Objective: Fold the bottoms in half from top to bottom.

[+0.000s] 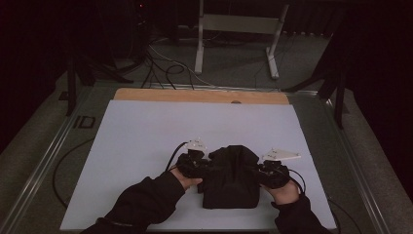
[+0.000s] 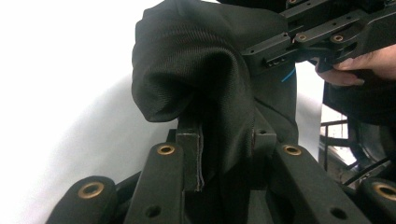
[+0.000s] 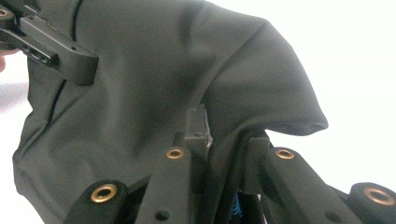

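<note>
A dark, soft, woven fabric garment [image 1: 230, 176] lies bunched at lower centre of the high view, on a pale sheet-covered table [image 1: 146, 136]. The left gripper [image 1: 195, 163] pinches its left edge, jaws nearly closed with cloth clamped between them; the right gripper [image 1: 271, 171] does likewise on the right (both grips clearest in the gripper views). This looks like a fold mid-lift; next, both hands should carry the edge over evenly. No containers here.

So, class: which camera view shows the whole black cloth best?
The high view: the black cloth lies bunched on the white table, its full outline visible between both grippers. The left gripper view and the right gripper view give close folds pinched between fingers.
</note>
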